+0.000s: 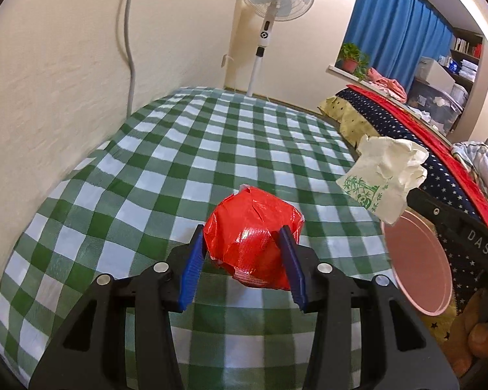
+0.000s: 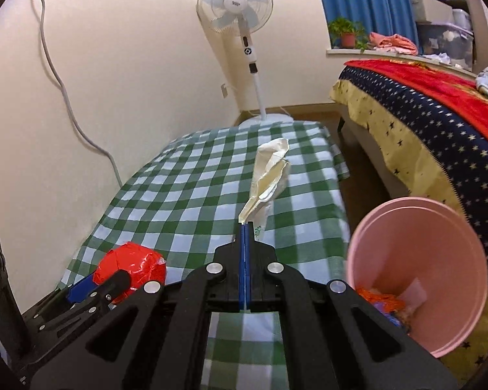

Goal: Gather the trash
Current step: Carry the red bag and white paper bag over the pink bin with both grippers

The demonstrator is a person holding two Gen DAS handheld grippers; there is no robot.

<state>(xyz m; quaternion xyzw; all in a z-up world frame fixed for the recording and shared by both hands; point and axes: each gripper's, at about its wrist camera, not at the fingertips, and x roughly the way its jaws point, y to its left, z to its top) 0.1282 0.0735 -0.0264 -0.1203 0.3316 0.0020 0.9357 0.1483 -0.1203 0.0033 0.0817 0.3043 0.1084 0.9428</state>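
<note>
Nearest to me, my left gripper (image 1: pixel 244 256) pinches a crumpled red wrapper ball (image 1: pixel 253 240) between its blue pads, held just above the green checked cloth (image 1: pixel 179 162). It looks light, crinkly and a bit slick, so I judge a squeeze across its widest middle is the safest hold, since a grip at the edge could let it pop out. My right gripper (image 2: pixel 245 243), beside the pink bin (image 2: pixel 419 273), has its jaws pressed together on the lower corner of a limp paper tissue packet (image 2: pixel 270 175), which sticks up beyond the tips; it is soft and nearly weightless and will flop, so the pinch on the folded corner suits it. The bin stands to the right of the cloth, between it and the starred bedspread (image 2: pixel 439 123), with some orange and white scraps at its bottom. I cannot make out what those scraps are, and the bin's near rim is cut off by my gripper body. Beyond the cloth stands a white fan (image 2: pixel 236 3).
</note>
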